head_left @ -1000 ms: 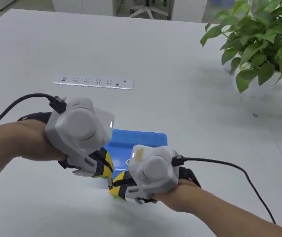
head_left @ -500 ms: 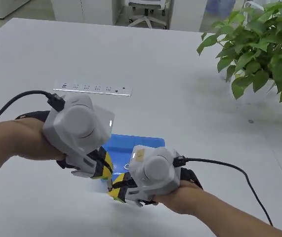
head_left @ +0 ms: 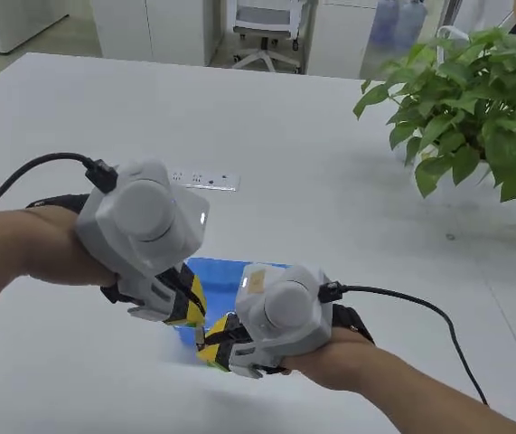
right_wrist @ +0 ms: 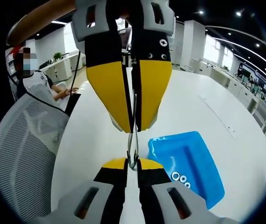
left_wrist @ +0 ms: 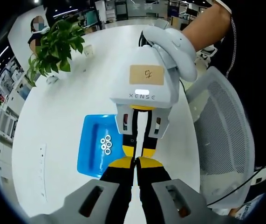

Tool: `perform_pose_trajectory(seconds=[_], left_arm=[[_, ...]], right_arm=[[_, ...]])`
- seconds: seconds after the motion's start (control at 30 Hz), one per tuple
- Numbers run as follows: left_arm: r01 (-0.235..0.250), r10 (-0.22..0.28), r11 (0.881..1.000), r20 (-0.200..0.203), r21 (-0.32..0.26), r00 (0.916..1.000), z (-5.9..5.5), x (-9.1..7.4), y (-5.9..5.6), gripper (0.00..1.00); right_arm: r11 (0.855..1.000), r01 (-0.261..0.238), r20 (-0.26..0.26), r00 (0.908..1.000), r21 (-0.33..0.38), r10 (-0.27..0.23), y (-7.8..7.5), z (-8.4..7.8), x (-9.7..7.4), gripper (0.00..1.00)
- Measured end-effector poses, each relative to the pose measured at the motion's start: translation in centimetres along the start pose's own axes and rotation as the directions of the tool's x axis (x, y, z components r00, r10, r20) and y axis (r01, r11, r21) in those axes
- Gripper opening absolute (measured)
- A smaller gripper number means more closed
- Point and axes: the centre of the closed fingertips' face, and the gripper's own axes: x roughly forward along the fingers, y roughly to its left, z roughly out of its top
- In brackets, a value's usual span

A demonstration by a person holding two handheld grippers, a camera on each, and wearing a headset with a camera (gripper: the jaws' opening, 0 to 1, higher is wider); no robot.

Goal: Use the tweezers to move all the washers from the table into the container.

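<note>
Right gripper and left gripper face tip to tip, both pinched narrow on slim metal tweezers. Small silver washers inside shallow blue plastic tray. Risk: uneven squeeze, tweezers twist or slip out.

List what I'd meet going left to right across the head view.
left gripper → right gripper → black cable trailing from the right gripper → potted plant
</note>
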Motion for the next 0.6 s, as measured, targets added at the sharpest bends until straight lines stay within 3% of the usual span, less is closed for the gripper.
perform_pose_trajectory(seconds=[0.6], left_arm=[[-0.04, 0.039, 0.999, 0.014, 0.031, 0.9991, 1.2, -1.5, 1.7, 0.06]], right_arm=[[0.999, 0.025, 0.006, 0.9997, -0.031, -0.025, -2.1, 1.6, -1.0, 0.09]])
